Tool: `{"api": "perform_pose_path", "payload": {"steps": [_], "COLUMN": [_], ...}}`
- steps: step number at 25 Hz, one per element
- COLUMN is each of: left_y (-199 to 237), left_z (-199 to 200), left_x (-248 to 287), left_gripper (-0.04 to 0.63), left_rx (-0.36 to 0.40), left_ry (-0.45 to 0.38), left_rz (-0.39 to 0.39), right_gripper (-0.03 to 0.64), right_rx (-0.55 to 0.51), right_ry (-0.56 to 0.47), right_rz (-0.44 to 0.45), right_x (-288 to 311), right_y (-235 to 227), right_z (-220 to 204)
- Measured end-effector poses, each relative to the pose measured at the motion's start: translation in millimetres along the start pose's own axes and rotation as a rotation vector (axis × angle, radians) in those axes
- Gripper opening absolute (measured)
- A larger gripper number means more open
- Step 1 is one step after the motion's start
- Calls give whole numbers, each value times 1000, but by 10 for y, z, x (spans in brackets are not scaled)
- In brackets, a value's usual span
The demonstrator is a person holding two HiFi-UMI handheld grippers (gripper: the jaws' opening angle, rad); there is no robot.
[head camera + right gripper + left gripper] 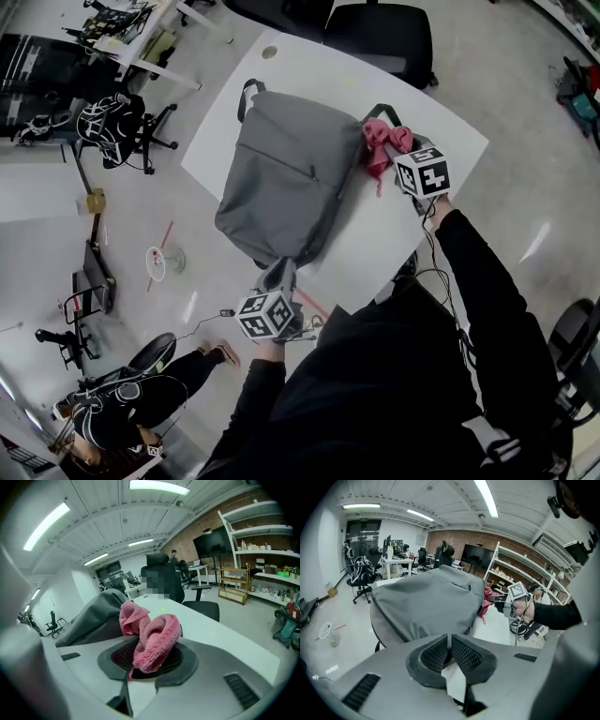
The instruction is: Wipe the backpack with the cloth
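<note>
A grey backpack [281, 173] lies flat on the white table [370, 239], its straps toward the far edge. My left gripper [279, 274] is shut at the backpack's near bottom corner; in the left gripper view the pads [461, 656] meet with nothing showing between them, just short of the backpack [426, 602]. My right gripper [398, 152] is shut on a bunched pink cloth [382, 141] at the backpack's right side near the top. In the right gripper view the cloth [150, 637] bulges out of the jaws, with the backpack [96, 616] to its left.
Black office chairs [380, 33] stand past the table's far edge. Another chair [112, 127] and a desk are on the left. A person [131, 398] sits on the floor at lower left. A white disc [156, 263] lies on the floor near the table's left edge.
</note>
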State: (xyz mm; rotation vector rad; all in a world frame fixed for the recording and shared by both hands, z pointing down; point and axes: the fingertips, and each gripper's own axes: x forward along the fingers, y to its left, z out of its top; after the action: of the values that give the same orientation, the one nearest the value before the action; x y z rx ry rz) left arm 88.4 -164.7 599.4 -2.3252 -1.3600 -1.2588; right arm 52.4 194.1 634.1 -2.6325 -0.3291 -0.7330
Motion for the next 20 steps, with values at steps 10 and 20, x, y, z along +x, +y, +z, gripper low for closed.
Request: {"api": "perform_pose_path", "payload": {"steps": [10, 20], "left_y": [-114, 26], "left_z": [-68, -101], "left_x": [-23, -111], "left_gripper": [20, 21], "left_rx": [7, -22], "left_ry": [5, -28], "left_rz": [-16, 1], "right_gripper": [110, 110], "right_rx": [-21, -205], "right_ry": [156, 315], "right_rz": [277, 648], "right_x": [84, -451], "right_y": [1255, 3021], "right_z": [-869, -1706]}}
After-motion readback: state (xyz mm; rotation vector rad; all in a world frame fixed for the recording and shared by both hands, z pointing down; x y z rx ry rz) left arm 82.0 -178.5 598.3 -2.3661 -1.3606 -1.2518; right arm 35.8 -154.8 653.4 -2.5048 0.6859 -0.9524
